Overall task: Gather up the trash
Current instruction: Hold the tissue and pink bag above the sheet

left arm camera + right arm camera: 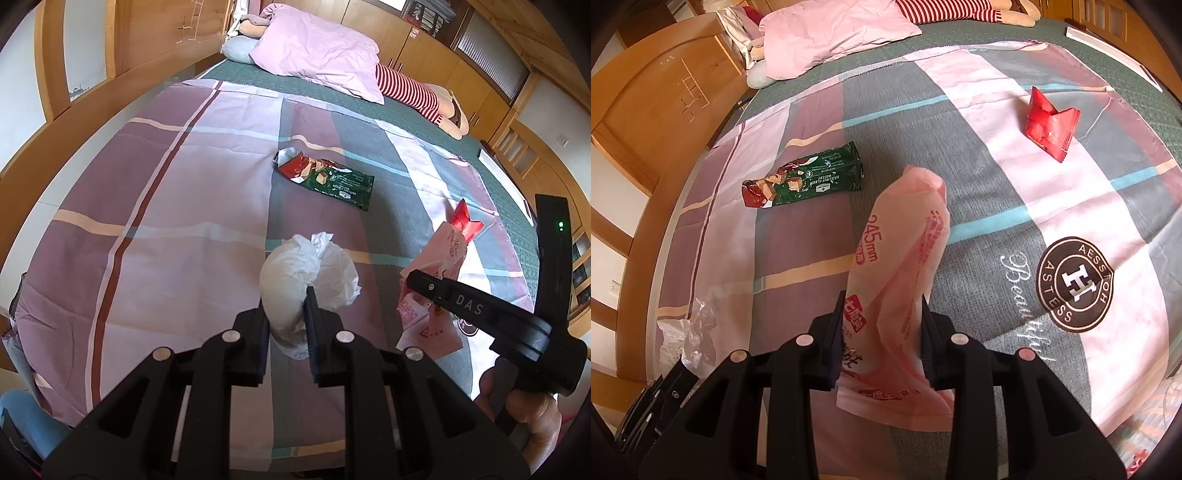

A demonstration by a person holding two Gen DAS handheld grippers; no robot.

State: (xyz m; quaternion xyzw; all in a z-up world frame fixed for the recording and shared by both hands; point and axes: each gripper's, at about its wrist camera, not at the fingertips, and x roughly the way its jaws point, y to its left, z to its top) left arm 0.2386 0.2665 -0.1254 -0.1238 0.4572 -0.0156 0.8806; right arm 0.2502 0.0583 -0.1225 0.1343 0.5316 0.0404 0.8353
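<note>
You face a bed (147,229) under a plaid sheet (1052,192), a pink pillow (317,51) at its head, wooden cabinets (436,62) behind, in daylight.

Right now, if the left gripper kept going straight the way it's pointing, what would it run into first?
Probably the bedsheet, short of the green wafer wrapper lying further ahead. The left gripper already holds the crumpled white bag, so that would touch down first. Depth is unclear.

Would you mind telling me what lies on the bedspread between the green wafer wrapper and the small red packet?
Only bare bedspread lies between the green wafer wrapper and the red packet, as the right wrist view shows.
</note>
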